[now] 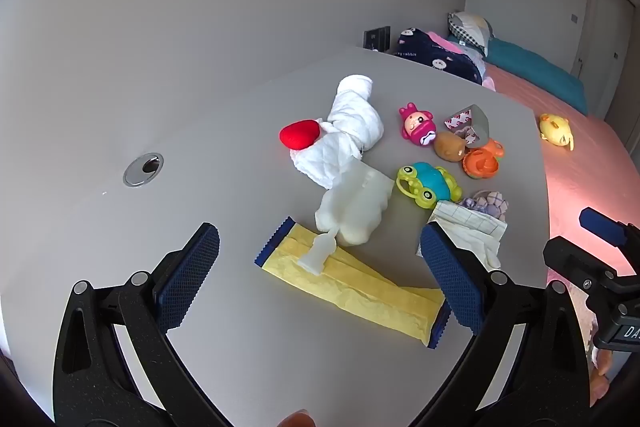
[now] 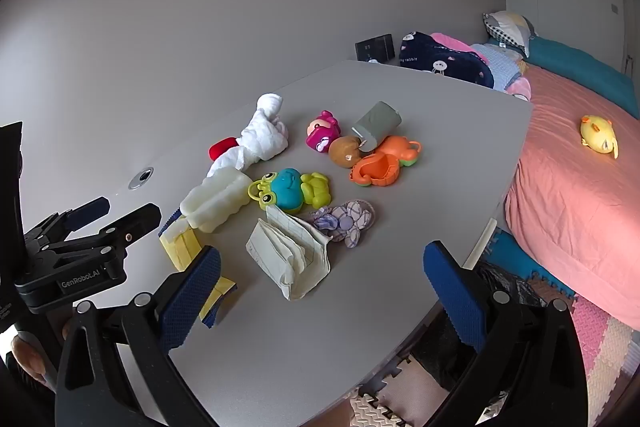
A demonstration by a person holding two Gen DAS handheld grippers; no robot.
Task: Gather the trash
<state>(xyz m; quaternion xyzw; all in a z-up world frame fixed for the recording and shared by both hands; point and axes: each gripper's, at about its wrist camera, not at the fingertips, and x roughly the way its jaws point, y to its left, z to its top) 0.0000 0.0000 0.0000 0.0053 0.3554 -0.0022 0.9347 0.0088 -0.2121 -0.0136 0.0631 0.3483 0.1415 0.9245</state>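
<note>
Both tongs, left (image 1: 320, 275) and right (image 2: 320, 291), hang spread and empty above the worktop (image 1: 200, 307). The yellow wrapper (image 1: 360, 283) lies flat just under the left pair, the crumpled paper (image 2: 288, 255) before the right; better to pinch each by a raised edge, clear of the frog toy (image 2: 292, 189).

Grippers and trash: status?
Left gripper open, empty. Right gripper open, empty. Yellow wrapper and crumpled paper untouched on table. Toys alongside.
</note>
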